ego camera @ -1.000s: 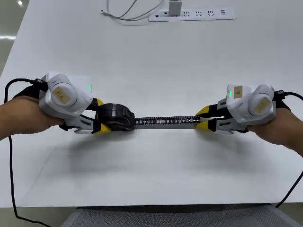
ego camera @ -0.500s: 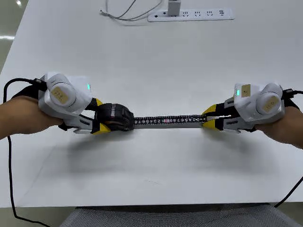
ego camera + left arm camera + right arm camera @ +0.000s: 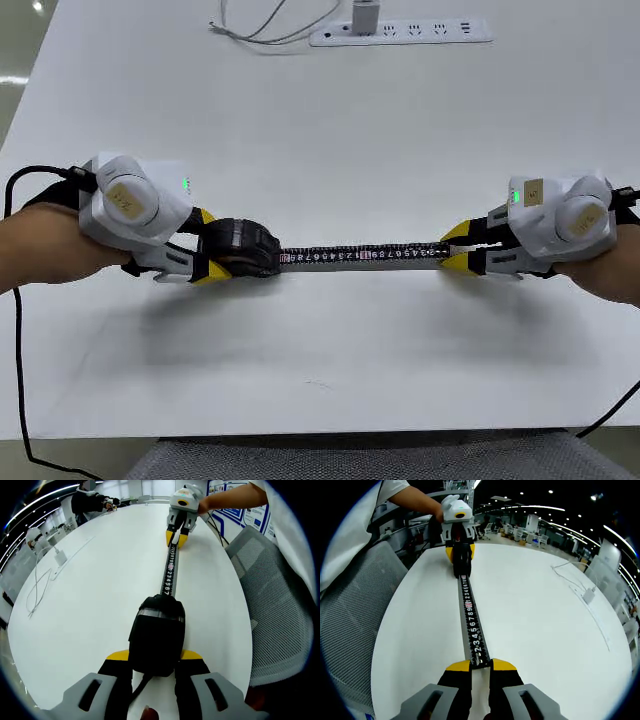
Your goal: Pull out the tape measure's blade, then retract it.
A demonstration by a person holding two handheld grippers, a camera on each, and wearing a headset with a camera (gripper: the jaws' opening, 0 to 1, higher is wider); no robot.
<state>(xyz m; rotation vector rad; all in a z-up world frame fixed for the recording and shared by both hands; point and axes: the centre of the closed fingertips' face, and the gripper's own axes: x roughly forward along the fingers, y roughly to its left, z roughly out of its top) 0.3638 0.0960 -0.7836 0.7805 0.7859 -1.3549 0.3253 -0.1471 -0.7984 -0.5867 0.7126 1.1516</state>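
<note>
Black casing marks the tape measure (image 3: 240, 248), which lies on the white desk (image 3: 320, 130) towards the left, not far from the near edge. We hold it with the left hand-held gripper (image 3: 212, 246), whose yellow-tipped jaws pinch the two sides of the case. In the left gripper view the case sits squarely between them, its mouth pointing away. From that mouth the blade (image 3: 360, 256) runs out to the right, straight and low over the desk, its dark face with white numerals turned up. We cannot tell whether it touches the surface. At its right end the right hand-held gripper (image 3: 457, 247) has its jaws pressed together on the tip of the blade. The right gripper view shows the yellow tips closed over the blade just short of the numeral 2, with the numbers running away towards the case. Both grippers sit level with each other and well apart, the blade stretched between them. A black cable (image 3: 20, 330) hangs from the left one, off the near edge. At the far edge lies a white power strip (image 3: 405, 32) with a white plug (image 3: 367, 15) in it, and a thin wire (image 3: 260, 30) curls just to its left. Grey mesh of a chair (image 3: 350, 458) shows below the near edge.
</note>
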